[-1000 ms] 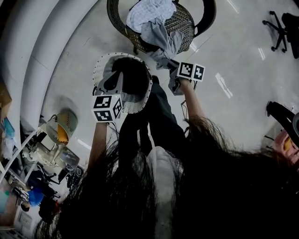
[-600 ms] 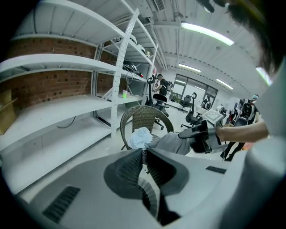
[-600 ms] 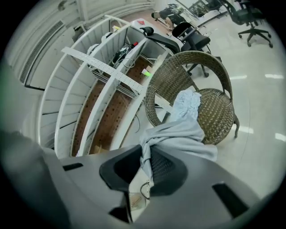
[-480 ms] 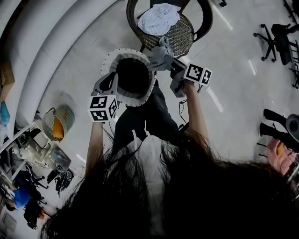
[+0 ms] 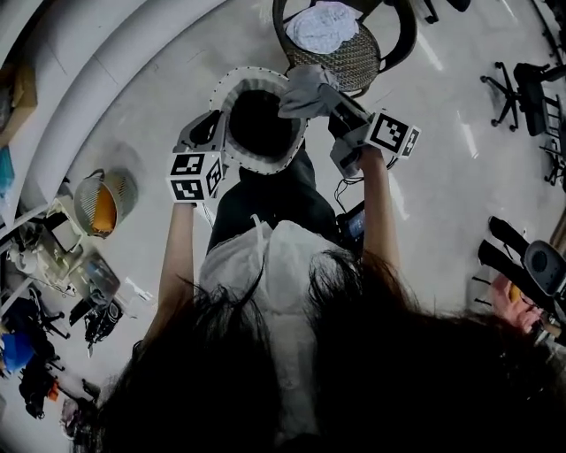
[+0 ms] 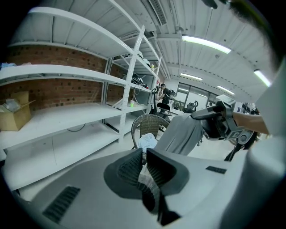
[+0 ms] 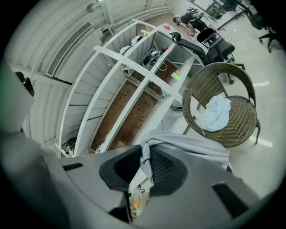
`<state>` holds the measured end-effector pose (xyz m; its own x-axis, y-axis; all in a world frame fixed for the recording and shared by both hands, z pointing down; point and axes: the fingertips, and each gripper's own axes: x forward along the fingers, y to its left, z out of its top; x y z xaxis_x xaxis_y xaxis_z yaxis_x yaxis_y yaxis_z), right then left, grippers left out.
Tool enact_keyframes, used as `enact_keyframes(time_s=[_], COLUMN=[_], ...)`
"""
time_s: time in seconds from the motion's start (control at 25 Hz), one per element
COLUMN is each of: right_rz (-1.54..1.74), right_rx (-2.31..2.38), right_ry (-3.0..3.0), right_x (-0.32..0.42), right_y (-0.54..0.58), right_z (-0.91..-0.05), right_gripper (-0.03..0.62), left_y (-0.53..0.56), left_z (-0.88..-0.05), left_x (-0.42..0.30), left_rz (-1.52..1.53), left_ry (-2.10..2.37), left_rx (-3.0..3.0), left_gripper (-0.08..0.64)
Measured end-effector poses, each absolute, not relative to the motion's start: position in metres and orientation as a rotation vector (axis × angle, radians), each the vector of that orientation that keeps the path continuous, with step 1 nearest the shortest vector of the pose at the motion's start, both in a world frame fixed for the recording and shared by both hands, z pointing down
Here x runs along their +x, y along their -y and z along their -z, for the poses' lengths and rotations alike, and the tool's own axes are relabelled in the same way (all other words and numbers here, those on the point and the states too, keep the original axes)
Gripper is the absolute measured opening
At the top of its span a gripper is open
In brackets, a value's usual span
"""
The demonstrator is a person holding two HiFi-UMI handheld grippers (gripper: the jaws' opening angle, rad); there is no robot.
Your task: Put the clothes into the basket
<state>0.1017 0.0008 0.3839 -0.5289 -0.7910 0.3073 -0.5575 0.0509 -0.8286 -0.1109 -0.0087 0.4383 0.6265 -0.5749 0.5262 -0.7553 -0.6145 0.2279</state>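
Observation:
In the head view my left gripper [image 5: 216,128] is shut on the left rim of a round white mesh basket [image 5: 252,78], held up in front of the person. My right gripper [image 5: 331,97] is shut on a grey garment [image 5: 301,88] that hangs at the basket's right rim, partly over its dark opening. The left gripper view shows the left gripper [image 6: 144,154] clamped on basket mesh [image 6: 147,179], with the grey garment [image 6: 183,134] dangling beyond. In the right gripper view grey cloth [image 7: 187,145] is bunched in the right gripper [image 7: 145,156]. A pale blue garment [image 5: 323,25] lies on a wicker chair [image 5: 354,62].
Long white shelving [image 6: 67,112] curves along the left side. A second basket with something orange in it [image 5: 97,208] stands on the floor at the left, beside low clutter [image 5: 53,265]. Black office chairs [image 5: 531,80] stand at the far right.
The right gripper has lifted the grey garment off the wicker chair and carried it to the basket's right rim. The left gripper has raised the basket and moved it towards the chair.

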Motion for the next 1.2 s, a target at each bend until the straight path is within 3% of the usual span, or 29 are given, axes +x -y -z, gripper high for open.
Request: enact_keyframes(time_s=[0.44, 1.2], right_rz=[1.552, 2.068], right_rx=[-1.195, -1.152], right_ry=[-2.317, -2.543], right_x=[-0.003, -0.111], right_y=[-0.005, -0.035], right_z=[-0.383, -0.591], right_gripper=[0.059, 0.060], left_y=[-0.031, -0.064], left_z=[-0.473, -0.541], left_x=[-0.178, -0.218], left_rz=[-0.552, -0.559], left_ry=[1.164, 1.222], left_rx=[2.270, 2.110], left_gripper=[0.038, 0.038])
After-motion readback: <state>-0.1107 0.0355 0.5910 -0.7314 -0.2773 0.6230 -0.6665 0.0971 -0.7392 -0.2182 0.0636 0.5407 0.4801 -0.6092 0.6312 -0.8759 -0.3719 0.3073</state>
